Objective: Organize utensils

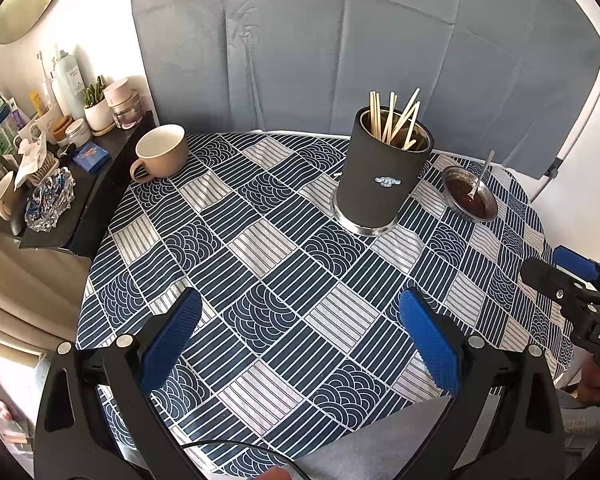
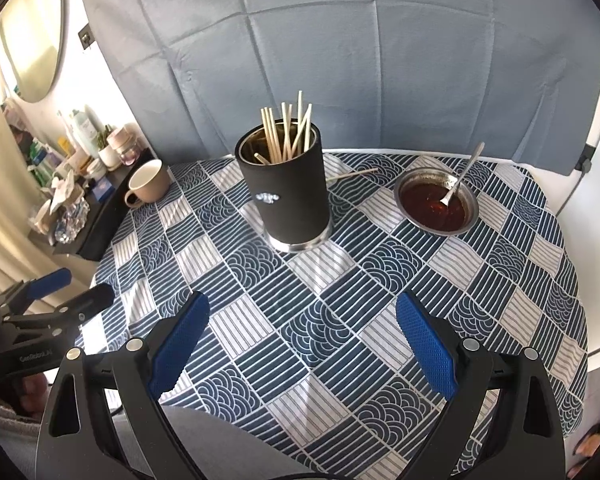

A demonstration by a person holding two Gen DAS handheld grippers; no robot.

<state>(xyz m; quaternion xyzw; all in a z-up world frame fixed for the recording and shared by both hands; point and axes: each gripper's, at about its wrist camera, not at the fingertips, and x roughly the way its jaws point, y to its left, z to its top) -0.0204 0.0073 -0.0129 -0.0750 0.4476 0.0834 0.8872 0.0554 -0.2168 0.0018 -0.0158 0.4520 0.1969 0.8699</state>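
Chopsticks: One Stray Left On The Cloth

Chopsticks (image 2: 286, 132) found standing bundled in black holder (image 2: 286, 196), mid-table on patterned tablecloth (image 2: 340, 320). One loose chopstick (image 2: 354, 174) noted lying flat behind the holder, between it and the sauce dish; barely seen in left wrist view.

Left to right:
- Beige mug (image 1: 162, 156) at far left edge, empty as far as visible, beside a cluttered side shelf (image 1: 60, 184).
- Left gripper (image 1: 300, 340) hovering low over the near cloth, fingers spread wide, holding nothing.
- Holder central, upright.
- Right gripper (image 2: 302, 340) likewise spread wide and empty, near the front edge.
- Metal dish (image 2: 436, 204) of dark sauce at right, spoon (image 2: 460, 176) leaning in it.

Judged next step: retrieval of the stray chopstick. Recommended: approach by right gripper around the holder's right side, pinch near the stick's middle, lift clear, tip upright, drop into holder.

Obstructions: holder directly in reach path; protruding sticks liable to snag; sauce dish and spoon handle close by, spill risk.
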